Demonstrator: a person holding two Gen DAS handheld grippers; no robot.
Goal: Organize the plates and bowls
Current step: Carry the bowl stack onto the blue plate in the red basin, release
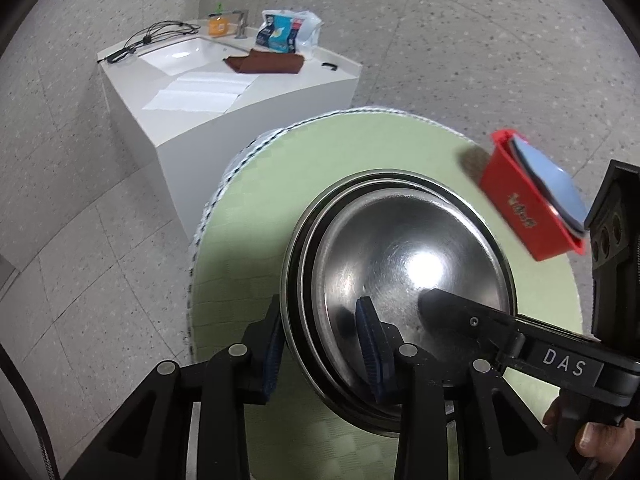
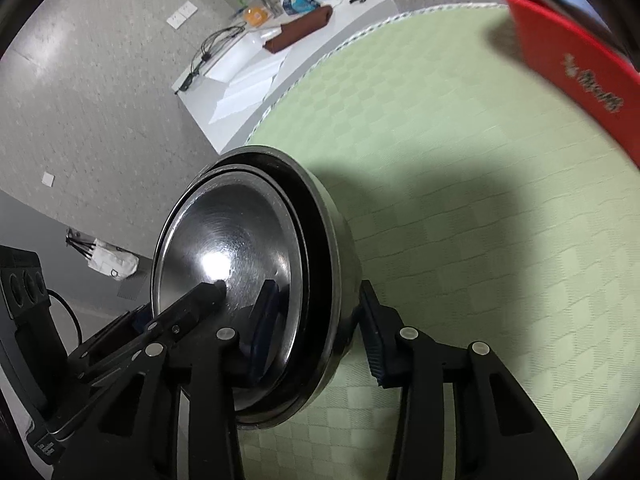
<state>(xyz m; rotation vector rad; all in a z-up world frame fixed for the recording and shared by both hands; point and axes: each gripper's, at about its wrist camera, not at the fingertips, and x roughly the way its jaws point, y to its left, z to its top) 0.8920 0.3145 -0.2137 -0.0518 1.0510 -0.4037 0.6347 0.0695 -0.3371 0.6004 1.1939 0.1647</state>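
A stack of steel bowls (image 1: pixel 400 272), nested one inside another, sits tilted above a round table with a pale green checked cloth (image 1: pixel 248 216). Whether its lower edge touches the cloth cannot be told. The innermost bowl shows a bright glare near its middle.

The left gripper (image 1: pixel 324 344) straddles the near rim of the stack: one blue-padded finger lies inside the bowl and the other outside the outer wall, both pads pressed to the metal, so it is clamped on the stack. The right gripper (image 2: pixel 320 328) straddles the rim from the opposite side. Its inner finger lies against the inside of the bowl, while its outer finger stands just beside the outer wall with a sliver of gap (contact there is hard to judge), so I cannot tell whether it grips.

Toward the far side of the table stands a red plastic bin (image 1: pixel 528 208) holding plates (image 1: pixel 548 176), blue and dark, set on edge.

Beyond the table is a white counter with a sink (image 1: pixel 176 54), and on it a brown cloth (image 1: pixel 266 62), a snack bag (image 1: pixel 280 32), an orange bottle (image 1: pixel 217 26) and a black cable (image 1: pixel 152 36).
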